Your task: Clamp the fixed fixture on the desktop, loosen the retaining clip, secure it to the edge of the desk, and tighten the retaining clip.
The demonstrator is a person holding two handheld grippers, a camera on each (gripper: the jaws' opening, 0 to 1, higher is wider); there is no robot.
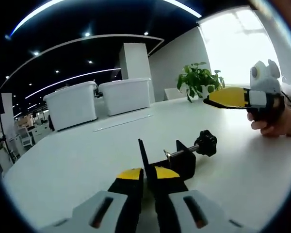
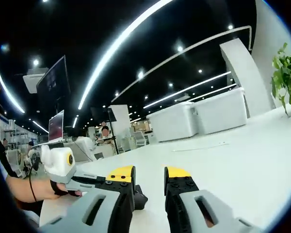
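A: Left gripper view, lower centre. Left hand-held gripper (image 1: pixel 146 175), jaws together, yellow tips pinched on the clamp (image 1: pixel 177 162).

B: Where does the clamp sit?

A: On the white counter (image 1: pixel 87 160), just right of frame centre. Black C-shaped body, thin upright blade between the tips, silver screw running up-right to a black knob (image 1: pixel 206 142).

B: Other gripper?

A: Right hand-held gripper (image 1: pixel 216 99) enters at right edge of the same view, held by a hand (image 1: pixel 274 124), above the counter and well apart from the clamp. Tips look together from here. In the right gripper view its own jaws (image 2: pixel 149 178) stand apart, nothing between them.

B: Which is it, then?

A: Apart; that view is the clearer one.

B: Surroundings?

A: Two white bins (image 1: pixel 97 99) at upper left of centre, plant (image 1: pixel 199 80) at upper right, bright window (image 1: pixel 237 48) behind it. Right gripper view, lower left: the left gripper's body with a hand (image 2: pixel 34 187) on it.
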